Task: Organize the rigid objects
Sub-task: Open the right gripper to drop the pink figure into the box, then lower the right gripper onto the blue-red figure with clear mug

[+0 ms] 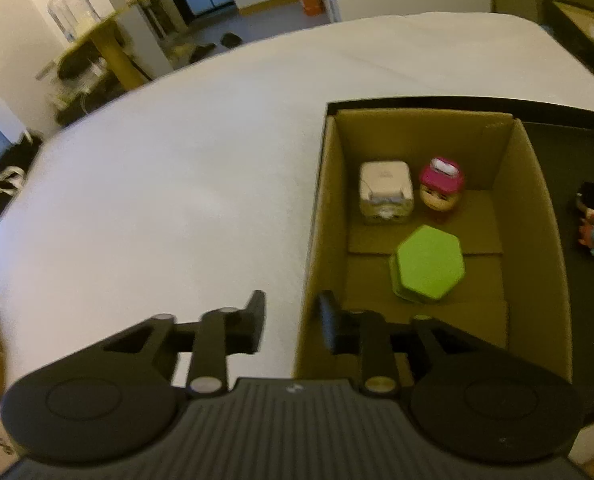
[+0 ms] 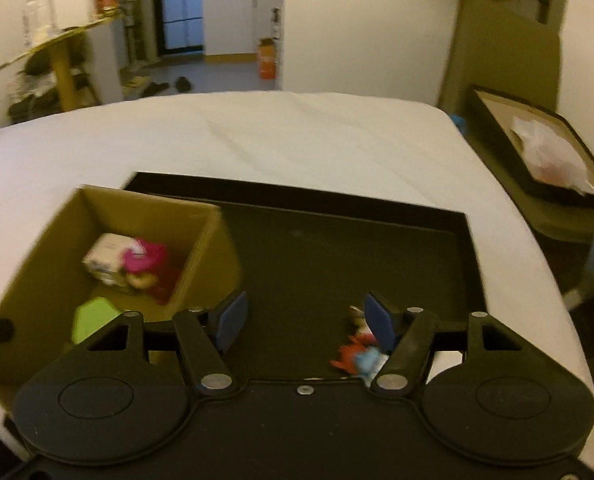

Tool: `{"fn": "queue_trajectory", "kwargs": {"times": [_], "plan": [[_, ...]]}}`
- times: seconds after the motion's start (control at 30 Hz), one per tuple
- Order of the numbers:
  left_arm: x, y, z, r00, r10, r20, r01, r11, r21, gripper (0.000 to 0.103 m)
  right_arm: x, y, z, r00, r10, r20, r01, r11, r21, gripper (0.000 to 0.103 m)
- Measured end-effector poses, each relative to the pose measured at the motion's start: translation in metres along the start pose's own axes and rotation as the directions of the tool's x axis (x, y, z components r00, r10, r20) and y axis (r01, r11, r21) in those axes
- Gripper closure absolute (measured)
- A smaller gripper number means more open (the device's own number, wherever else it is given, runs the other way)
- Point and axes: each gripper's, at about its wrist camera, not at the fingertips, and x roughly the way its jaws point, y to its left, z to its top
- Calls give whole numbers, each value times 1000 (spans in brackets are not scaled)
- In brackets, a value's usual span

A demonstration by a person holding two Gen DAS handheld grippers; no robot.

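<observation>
Your right gripper (image 2: 303,316) stands open and empty over the black tray (image 2: 417,248), with the small toy figure (image 2: 357,354) just inside its right finger, well right of the cardboard box (image 2: 201,256). Expect a light, rigid, irregular toy; grip it across the body, not the protruding parts.

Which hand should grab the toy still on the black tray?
Probably the right. Its open gripper hangs over the tray beside the toy. The left gripper sits at the box edge, farther away.
</observation>
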Motion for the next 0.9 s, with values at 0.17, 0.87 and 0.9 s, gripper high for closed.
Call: {"fn": "queue_trajectory", "kwargs": {"times": [0.17,0.87,0.9], "plan": [[-5,-7,10,999,43,9,-43,999,6,49,13,-22,-9,999,-16,-50,20,996,83,38],[-8,-40,21,991,131,-4,-131,991,32,30,44,-47,-34,991,-6,-134,39,969,245,25],[-8,-40,22,991,135,-4,-135,990,31,30,46,-47,-34,990,-4,-141,40,967,252,25]]}}
